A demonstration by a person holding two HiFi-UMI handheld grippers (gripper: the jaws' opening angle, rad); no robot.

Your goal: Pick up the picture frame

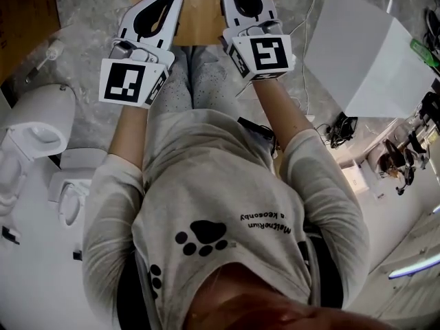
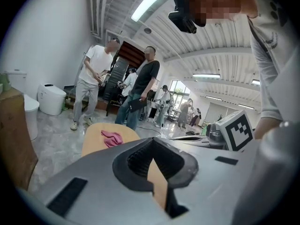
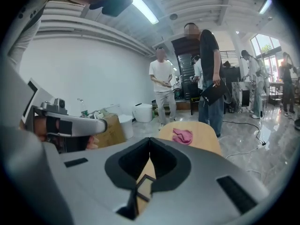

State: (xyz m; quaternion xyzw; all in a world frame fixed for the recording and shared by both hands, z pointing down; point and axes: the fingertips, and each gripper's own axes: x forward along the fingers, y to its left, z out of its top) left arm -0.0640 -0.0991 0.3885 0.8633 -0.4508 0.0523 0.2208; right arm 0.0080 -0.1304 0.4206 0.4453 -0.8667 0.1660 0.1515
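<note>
the jaws of the left gripper are clenched, with the tips touching, and nothing is between them. through the gap behind the tips only the light wooden table shows. the jaws of the right gripper are clenched too, and they are empty.

the picture frame, with a dark edge, lies flat on the table below the right jaws. it is seen through their gap and it is not touched. in the head view it lies just ahead of both pairs of tips, between them. a pink cloth lies on the far part of the table, ahead of the jaws and farther away than the frame.

far to the left of the jaws, white toilets stand on the grey marbled floor, and a brown box is on that side too. beyond the table several people stand under long ceiling lamps. to the right of the jaws there is a large white panel, with cables on the floor near it.
</note>
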